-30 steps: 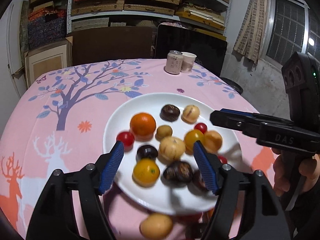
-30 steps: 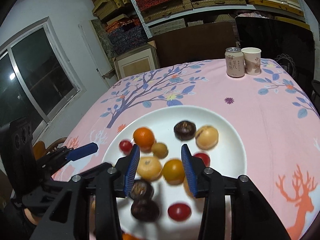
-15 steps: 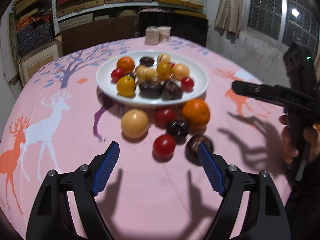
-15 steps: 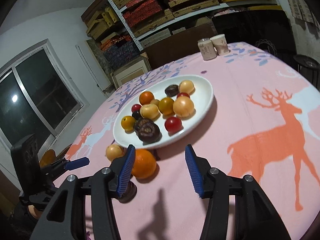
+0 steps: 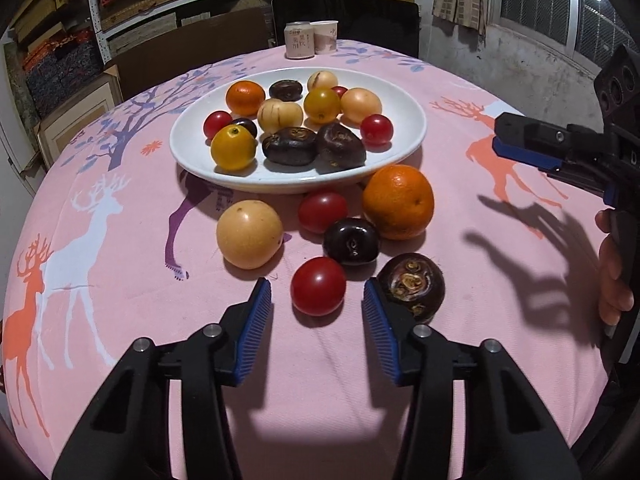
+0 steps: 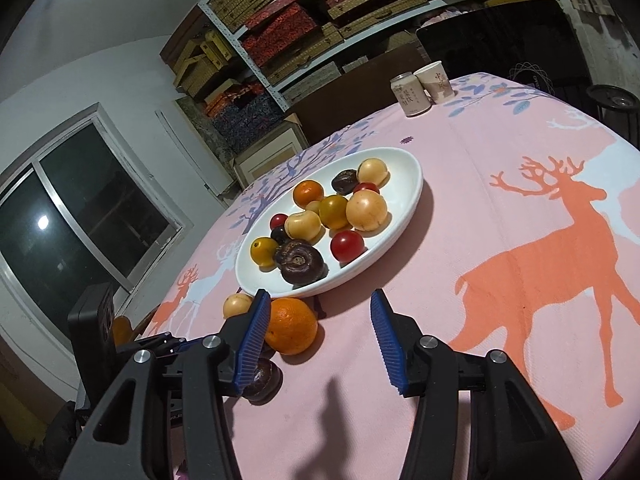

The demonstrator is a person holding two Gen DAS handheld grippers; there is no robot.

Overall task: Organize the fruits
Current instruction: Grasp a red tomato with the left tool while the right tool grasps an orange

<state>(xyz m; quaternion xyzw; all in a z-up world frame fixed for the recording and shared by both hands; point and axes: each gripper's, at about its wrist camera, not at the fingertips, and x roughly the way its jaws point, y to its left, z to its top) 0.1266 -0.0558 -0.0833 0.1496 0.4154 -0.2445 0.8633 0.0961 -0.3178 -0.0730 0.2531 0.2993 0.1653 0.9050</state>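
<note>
A white plate holds several fruits: oranges, red tomatoes, dark chestnuts and pale round ones. On the pink cloth in front of it lie a pale yellow fruit, an orange, a dark plum, a brown chestnut and two red tomatoes. My left gripper is closing, with the nearer red tomato between its jaws and a gap on each side. My right gripper stands open just before the plate. The orange lies by its left finger, untouched.
A drink can and a paper cup stand at the table's far edge. A dark chair and shelves of boxes lie behind. The right gripper, with a hand on it, hovers at the right over bare cloth.
Both grippers have drawn back from over the plate to the near side of the table and sunk lower. The left jaws have narrowed around the red tomato.
</note>
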